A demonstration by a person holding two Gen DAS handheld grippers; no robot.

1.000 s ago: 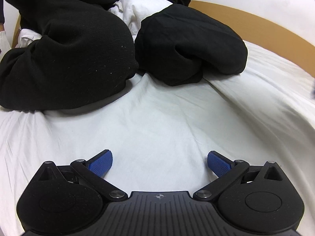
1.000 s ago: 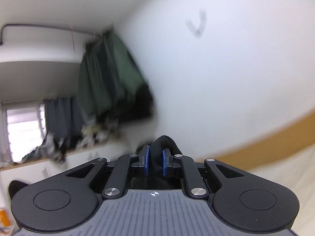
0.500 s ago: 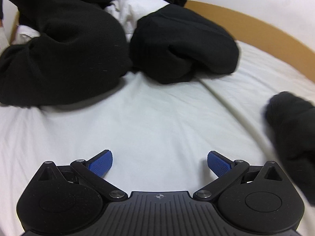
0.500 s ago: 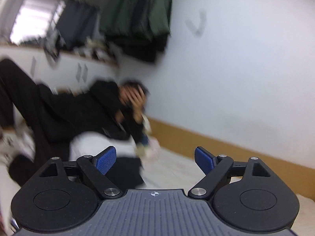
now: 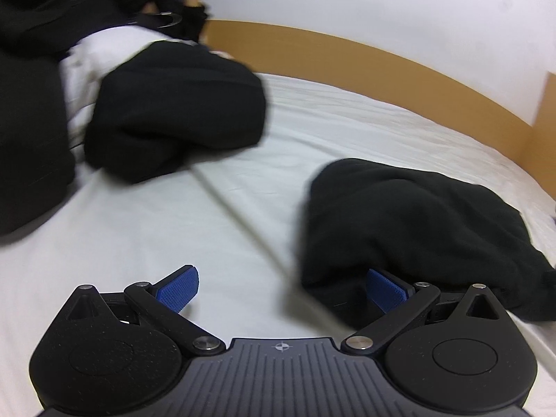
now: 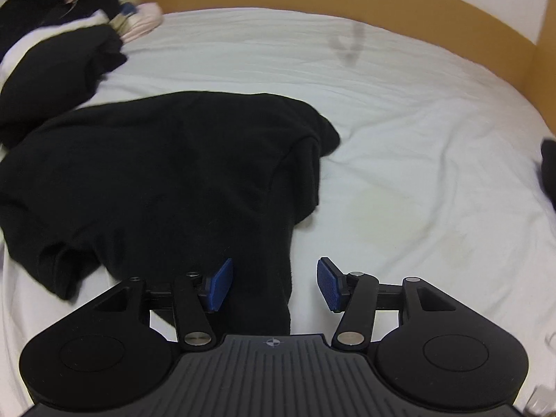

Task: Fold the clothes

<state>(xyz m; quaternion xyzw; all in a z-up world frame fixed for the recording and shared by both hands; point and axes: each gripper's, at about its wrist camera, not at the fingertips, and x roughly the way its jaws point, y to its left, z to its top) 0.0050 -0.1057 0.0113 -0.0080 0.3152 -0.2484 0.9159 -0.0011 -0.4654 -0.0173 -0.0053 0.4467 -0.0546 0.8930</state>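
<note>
Black garment [image 6: 166, 180] dropped onto bed – right gripper [image 6: 274, 286] let go, now reclosing.

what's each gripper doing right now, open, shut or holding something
Left gripper: open, holding nothing.
Right gripper: jaws closing, black garment between them, pads not pressing on it yet.

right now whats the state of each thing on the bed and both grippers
black garment: crumpled in a heap on the sheet, not folded
left gripper: open, nothing held, one finger close by the garment's edge
right gripper: jaws closing, a strip of the garment between them, pads not pressing yet
bed sheet: white, wrinkled
person: lying at the far end of the bed in black clothes
</note>
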